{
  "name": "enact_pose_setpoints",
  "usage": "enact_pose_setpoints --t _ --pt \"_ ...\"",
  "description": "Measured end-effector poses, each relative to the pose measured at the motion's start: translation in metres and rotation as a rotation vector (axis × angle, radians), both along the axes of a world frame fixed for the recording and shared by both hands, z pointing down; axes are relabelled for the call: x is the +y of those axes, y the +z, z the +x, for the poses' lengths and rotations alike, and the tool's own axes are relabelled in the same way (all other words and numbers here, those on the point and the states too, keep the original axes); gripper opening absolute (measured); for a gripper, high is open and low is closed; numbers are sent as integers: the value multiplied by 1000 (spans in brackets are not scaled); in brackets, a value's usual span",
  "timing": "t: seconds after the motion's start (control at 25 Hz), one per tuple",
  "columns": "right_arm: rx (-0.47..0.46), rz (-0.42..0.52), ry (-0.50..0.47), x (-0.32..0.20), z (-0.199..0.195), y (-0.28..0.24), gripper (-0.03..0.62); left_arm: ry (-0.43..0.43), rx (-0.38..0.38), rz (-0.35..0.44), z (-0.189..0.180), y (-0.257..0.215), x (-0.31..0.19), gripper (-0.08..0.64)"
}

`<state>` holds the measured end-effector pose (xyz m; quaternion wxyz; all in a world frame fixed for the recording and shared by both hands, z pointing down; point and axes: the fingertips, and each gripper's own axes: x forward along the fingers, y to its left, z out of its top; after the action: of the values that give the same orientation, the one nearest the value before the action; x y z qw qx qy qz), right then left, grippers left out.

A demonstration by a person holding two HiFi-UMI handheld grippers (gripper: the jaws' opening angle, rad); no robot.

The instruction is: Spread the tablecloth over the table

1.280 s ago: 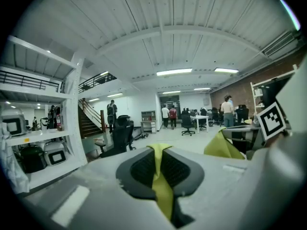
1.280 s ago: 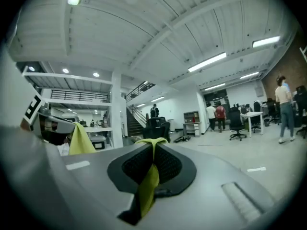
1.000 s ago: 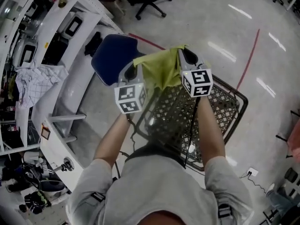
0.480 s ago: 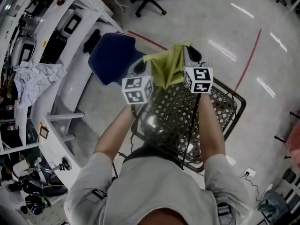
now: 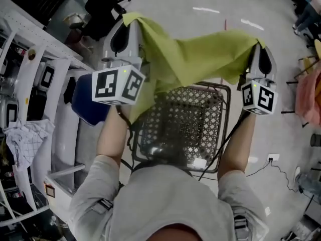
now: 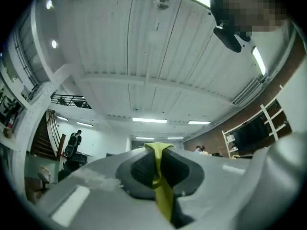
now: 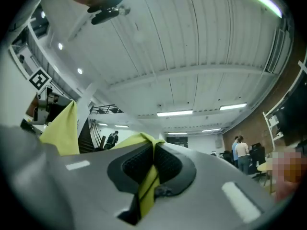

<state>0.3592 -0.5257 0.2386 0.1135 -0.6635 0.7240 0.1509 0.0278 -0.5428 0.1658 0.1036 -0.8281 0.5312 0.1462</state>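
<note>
Pinched tight in left gripper and right gripper: tablecloth edge, spanning between both, above wire basket.

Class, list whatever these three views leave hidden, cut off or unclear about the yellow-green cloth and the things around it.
- Tablecloth, head view: it drapes and folds over itself, so its full size and lower edge are hidden.
- Wire basket, head view: the tablecloth covers its far left corner, the person's shoulders its near rim.
- Blue chair, head view: mostly behind the left gripper.
- Both gripper views: aimed at the ceiling, so no table shows.
</note>
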Motion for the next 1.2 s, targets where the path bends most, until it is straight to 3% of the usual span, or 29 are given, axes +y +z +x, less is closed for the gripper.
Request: enact_pose_setpoints --t 0.08,0.16,0.28,0.4,0.52,0.64,0.76,0.88,1.04,1.2 --pt "12 -63 5 9 -1 18 12 16 -26 -78 6 32 2 25" --pt "29 -155 -51 10 -26 47 14 13 -40 -192 1 76 5 25" --pt "85 -292 -220 10 -99 93 12 -40 -33 -342 -33 136 22 26" --pt "110 -344 -386 13 -190 119 14 -158 13 -414 -102 166 45 26" --pt "86 -360 -528 13 -289 128 12 -318 94 -409 -200 163 82 25" --pt "86 -346 -731 28 -417 117 14 -500 122 -354 -303 134 145 25" --pt "147 -283 -1019 85 -565 102 14 -699 108 -316 -389 116 226 26" --pt "186 -233 -1253 160 -672 97 14 -860 109 -328 -445 127 290 25" --pt "177 -232 -1410 216 -735 100 14 -968 146 -355 -480 148 338 26" --pt "171 -253 -1396 190 -740 118 14 -956 147 -417 -473 176 327 25"
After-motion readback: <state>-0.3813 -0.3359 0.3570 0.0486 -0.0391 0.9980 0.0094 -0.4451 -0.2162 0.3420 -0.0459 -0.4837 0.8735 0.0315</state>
